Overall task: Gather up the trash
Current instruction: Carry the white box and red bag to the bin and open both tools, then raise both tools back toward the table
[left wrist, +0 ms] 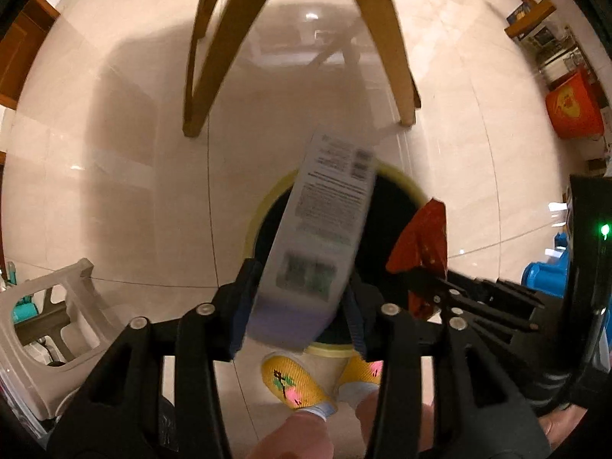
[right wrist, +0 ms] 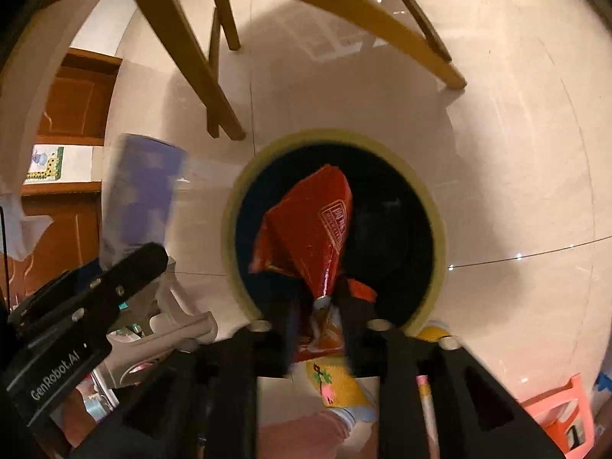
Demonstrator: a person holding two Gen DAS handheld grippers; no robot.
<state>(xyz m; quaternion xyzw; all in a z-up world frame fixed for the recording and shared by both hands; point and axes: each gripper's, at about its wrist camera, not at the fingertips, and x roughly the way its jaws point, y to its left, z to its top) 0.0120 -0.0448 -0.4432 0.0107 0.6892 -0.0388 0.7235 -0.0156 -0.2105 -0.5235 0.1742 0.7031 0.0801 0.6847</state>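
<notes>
A round bin with a yellow rim (left wrist: 264,206) and a dark inside stands on the tiled floor below both grippers. My left gripper (left wrist: 298,302) points down over it. A white and lavender printed package (left wrist: 321,229), blurred, lies between its fingers, and the pads look clear of it. My right gripper (right wrist: 319,325) hangs over the same bin (right wrist: 440,229). A crumpled red snack wrapper (right wrist: 313,229) sits loose between its parted fingers, its narrow neck touching neither pad. The red wrapper (left wrist: 424,237) also shows at the right of the left wrist view.
Wooden chair legs (left wrist: 394,57) stand just beyond the bin. A grey plastic stool (left wrist: 49,321) is at the left, an orange bucket (left wrist: 570,107) far right, a pink stool (right wrist: 562,417) at the lower right. The person's feet in yellow slippers (left wrist: 290,382) stand against the bin.
</notes>
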